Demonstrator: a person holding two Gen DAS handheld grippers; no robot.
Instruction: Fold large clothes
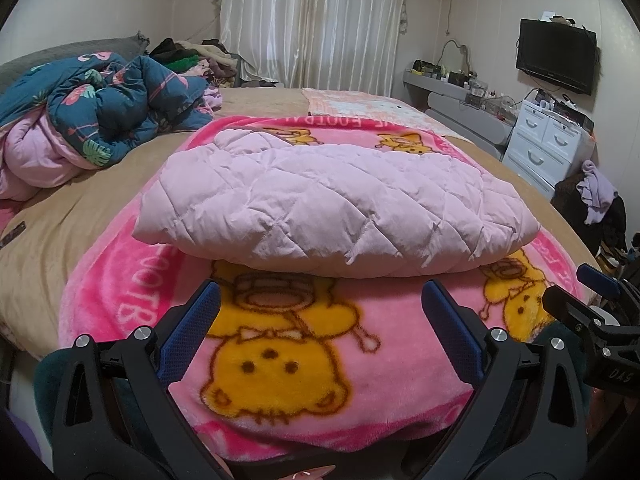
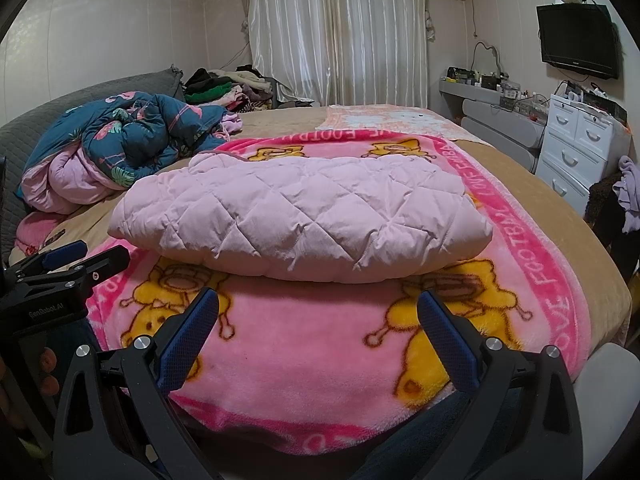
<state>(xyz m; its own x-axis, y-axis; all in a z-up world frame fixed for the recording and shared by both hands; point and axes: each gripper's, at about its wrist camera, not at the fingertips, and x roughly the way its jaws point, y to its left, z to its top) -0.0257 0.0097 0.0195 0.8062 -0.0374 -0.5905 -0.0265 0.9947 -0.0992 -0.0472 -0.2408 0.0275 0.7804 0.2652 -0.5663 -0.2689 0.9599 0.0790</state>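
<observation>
A pale pink quilted garment [image 1: 332, 204] lies folded into a thick rectangle on a bright pink cartoon blanket [image 1: 280, 360] on the bed. It shows in the right wrist view too [image 2: 304, 216], on the same blanket [image 2: 304, 360]. My left gripper [image 1: 320, 292] is open and empty, held just short of the garment's near edge. My right gripper [image 2: 318, 300] is open and empty, also just short of that edge. The right gripper shows at the right edge of the left wrist view [image 1: 596, 292]. The left gripper shows at the left edge of the right wrist view [image 2: 76, 256].
A crumpled blue floral duvet [image 1: 108, 116] lies at the bed's left, with a clothes pile [image 1: 188, 56] behind it. A white drawer unit [image 1: 548, 140], a grey shelf [image 1: 452, 84] and a wall TV [image 1: 556, 56] stand at the right. Curtains [image 1: 316, 24] hang at the back.
</observation>
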